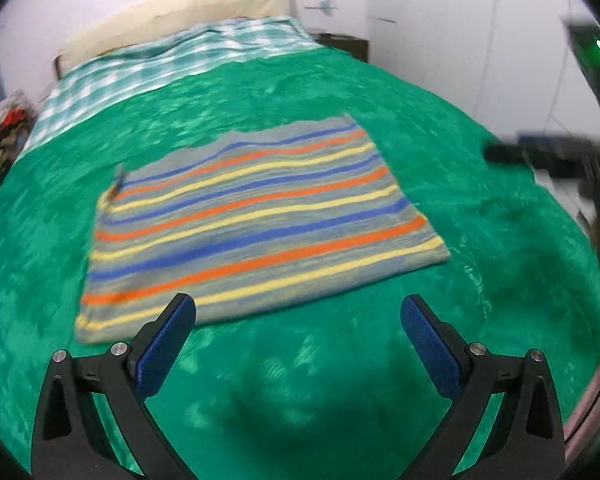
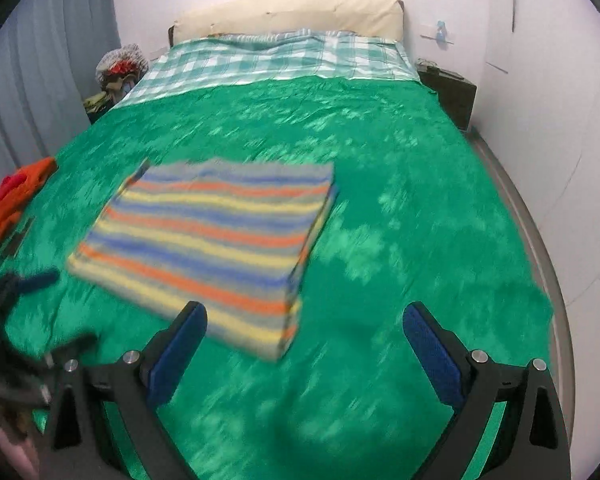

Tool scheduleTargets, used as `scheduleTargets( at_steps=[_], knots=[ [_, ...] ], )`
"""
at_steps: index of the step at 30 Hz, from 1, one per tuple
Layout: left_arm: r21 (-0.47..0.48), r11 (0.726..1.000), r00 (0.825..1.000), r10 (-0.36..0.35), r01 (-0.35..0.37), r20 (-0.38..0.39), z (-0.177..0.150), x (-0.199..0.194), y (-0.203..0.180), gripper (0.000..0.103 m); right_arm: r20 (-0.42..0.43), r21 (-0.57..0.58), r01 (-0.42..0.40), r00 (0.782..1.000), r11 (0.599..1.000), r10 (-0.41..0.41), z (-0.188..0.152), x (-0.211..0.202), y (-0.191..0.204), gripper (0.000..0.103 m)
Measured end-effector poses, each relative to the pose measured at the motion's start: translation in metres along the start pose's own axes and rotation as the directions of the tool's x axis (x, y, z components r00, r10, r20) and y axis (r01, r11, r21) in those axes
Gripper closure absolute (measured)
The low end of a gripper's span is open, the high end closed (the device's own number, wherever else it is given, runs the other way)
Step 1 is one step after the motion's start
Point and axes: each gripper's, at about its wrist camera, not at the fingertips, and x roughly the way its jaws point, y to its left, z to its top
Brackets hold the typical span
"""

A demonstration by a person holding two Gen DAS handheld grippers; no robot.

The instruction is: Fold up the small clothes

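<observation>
A striped garment, grey with blue, orange and yellow bands, lies folded into a flat rectangle on the green bedspread. It also shows in the right wrist view, left of centre. My left gripper is open and empty, hovering just in front of the garment's near edge. My right gripper is open and empty, above the garment's near right corner. The left gripper appears blurred at the left edge of the right wrist view. The right gripper appears blurred at the right edge of the left wrist view.
An orange and red pile of clothes sits at the bed's left edge. A checked sheet and a cream pillow lie at the head. A dark nightstand stands at the right, a heap of laundry at the far left.
</observation>
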Motion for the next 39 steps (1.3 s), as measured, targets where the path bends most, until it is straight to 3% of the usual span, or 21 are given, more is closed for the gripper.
scheduleTargets(
  at_steps=[3, 4, 5, 6, 7, 8, 10, 11, 12, 13, 14, 16, 20, 22, 25, 28, 30, 31, 32, 33, 39],
  knots=[
    [0.059, 0.997, 0.999, 0.04, -0.04, 0.0, 0.008, 0.013, -0.017, 0.003, -0.031, 0.06, -0.006, 0.999, 0.998, 0.008, 0.026, 0.021, -0.032, 0.006],
    [0.071, 0.996, 0.998, 0.056, -0.058, 0.024, 0.009, 0.01, -0.02, 0.028, -0.035, 0.08, -0.004, 0.999, 0.997, 0.007, 0.032, 0.026, -0.04, 0.006],
    [0.079, 0.994, 0.996, 0.076, -0.079, 0.041, 0.011, 0.01, -0.022, 0.075, -0.036, 0.097, -0.005, 0.999, 0.995, 0.008, 0.036, 0.029, -0.047, 0.006],
    [0.074, 0.995, 0.997, 0.069, -0.07, 0.02, 0.013, 0.013, -0.022, 0.092, -0.036, 0.117, -0.011, 0.999, 0.993, 0.016, 0.04, 0.031, -0.052, 0.006],
    [0.04, 0.999, 1.0, 0.017, -0.016, -0.017, 0.016, 0.018, -0.018, 0.101, -0.033, 0.136, -0.023, 0.999, 0.99, 0.028, 0.044, 0.033, -0.058, 0.006],
    [0.005, 1.0, 0.999, -0.021, 0.021, -0.034, 0.017, 0.021, -0.014, 0.099, -0.027, 0.147, -0.032, 0.999, 0.989, 0.037, 0.046, 0.034, -0.061, 0.006],
    [-0.022, 1.0, 0.999, -0.012, 0.011, -0.031, 0.019, 0.022, -0.012, 0.099, -0.023, 0.155, -0.044, 0.999, 0.987, 0.048, 0.05, 0.037, -0.064, 0.006],
    [-0.008, 1.0, 1.0, 0.006, -0.006, -0.028, 0.02, 0.022, -0.014, 0.085, -0.026, 0.156, -0.05, 0.998, 0.986, 0.055, 0.051, 0.04, -0.065, 0.006],
    [0.009, 1.0, 0.999, 0.013, -0.012, -0.033, 0.02, 0.022, -0.019, 0.066, -0.029, 0.158, -0.059, 0.998, 0.986, 0.064, 0.054, 0.042, -0.066, 0.006],
    [0.021, 1.0, 0.999, 0.013, -0.013, -0.036, 0.02, 0.024, -0.023, 0.017, -0.035, 0.162, -0.073, 0.996, 0.984, 0.079, 0.055, 0.046, -0.066, 0.006],
    [0.031, 0.999, 1.0, 0.012, -0.011, -0.018, 0.02, 0.021, -0.028, 0.0, -0.042, 0.169, -0.084, 0.995, 0.982, 0.092, 0.057, 0.05, -0.067, 0.006],
    [0.087, 0.996, 0.998, -0.017, 0.012, 0.058, 0.016, 0.013, -0.042, 0.002, -0.048, 0.191, -0.108, 0.992, 0.976, 0.119, 0.063, 0.059, -0.071, 0.006],
    [0.239, 0.97, 0.998, -0.05, 0.039, 0.037, 0.019, 0.032, -0.078, 0.002, -0.091, 0.239, -0.202, 0.969, 0.95, 0.229, 0.084, 0.091, -0.079, 0.006],
    [0.313, 0.949, 0.999, -0.052, 0.046, 0.01, 0.018, 0.054, -0.094, 0.007, -0.163, 0.279, -0.262, 0.935, 0.924, 0.315, 0.096, 0.122, -0.081, 0.006],
    [0.374, 0.92, 0.992, -0.095, 0.118, -0.08, 0.014, 0.087, -0.105, 0.03, -0.241, 0.368, -0.342, 0.863, 0.865, 0.444, 0.106, 0.169, -0.084, 0.014],
    [0.406, 0.9, 0.987, -0.157, 0.16, -0.04, 0.015, 0.091, -0.106, 0.032, -0.292, 0.429, -0.341, 0.824, 0.837, 0.485, 0.112, 0.209, -0.087, 0.024],
    [0.373, 0.906, 0.979, -0.198, 0.202, -0.05, 0.022, 0.096, -0.101, 0.054, -0.297, 0.464, -0.336, 0.813, 0.82, 0.501, 0.113, 0.228, -0.088, 0.034],
    [0.325, 0.919, 0.975, -0.216, 0.221, -0.055, 0.027, 0.099, -0.094, 0.09, -0.287, 0.482, -0.353, 0.801, 0.802, 0.525, 0.112, 0.237, -0.086, 0.05],
    [0.292, 0.934, 0.978, -0.202, 0.208, -0.051, 0.03, 0.101, -0.089, 0.094, -0.277, 0.496, -0.37, 0.79, 0.786, 0.547, 0.112, 0.245, -0.084, 0.077],
    [0.228, 0.943, 0.97, -0.241, 0.244, -0.04, 0.035, 0.099, -0.078, 0.094, -0.279, 0.502, -0.371, 0.786, 0.782, 0.552, 0.111, 0.25, -0.082, 0.091],
    [0.036, 0.954, 0.946, -0.298, 0.296, 0.13, 0.041, 0.04, -0.011, 0.095, -0.231, 0.404, -0.411, 0.818, 0.817, 0.526, 0.136, 0.215, -0.06, 0.094]
  ],
)
